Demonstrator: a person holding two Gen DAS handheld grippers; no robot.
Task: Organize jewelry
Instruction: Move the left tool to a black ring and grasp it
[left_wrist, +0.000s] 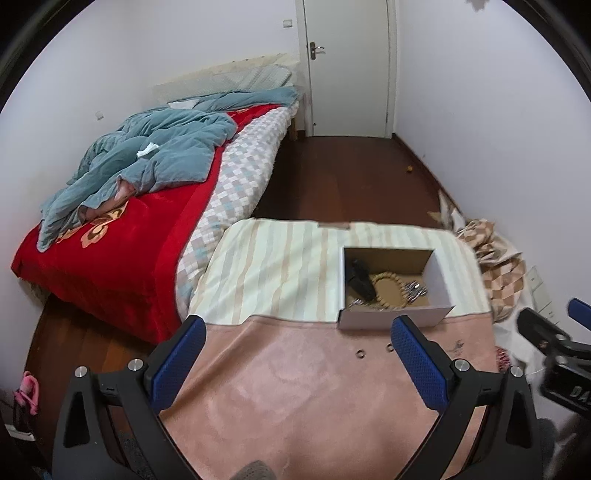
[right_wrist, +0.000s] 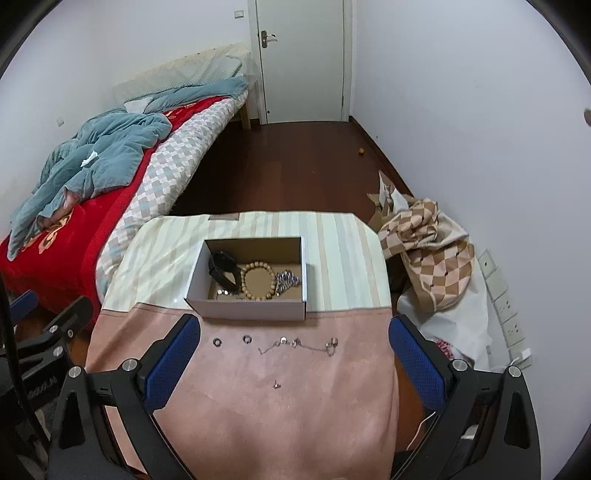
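Both claws hang over the near pink half of the cloth-covered bench (right_wrist: 258, 424), the left claw (left_wrist: 299, 354) and right claw (right_wrist: 295, 354) each spread wide and holding nothing. The bench's left edge runs close beside the red-blanketed bed (right_wrist: 66, 251); dark wooden floor (right_wrist: 295, 166) lies open beyond its far edge. The open white cardboard box (right_wrist: 251, 308) holds a black watch (right_wrist: 221, 271), a wooden bead bracelet (right_wrist: 258, 280) and a silver metal band (right_wrist: 288, 280). Just before it lie two small rings (right_wrist: 232, 340) and a thin silver chain (right_wrist: 295, 345).
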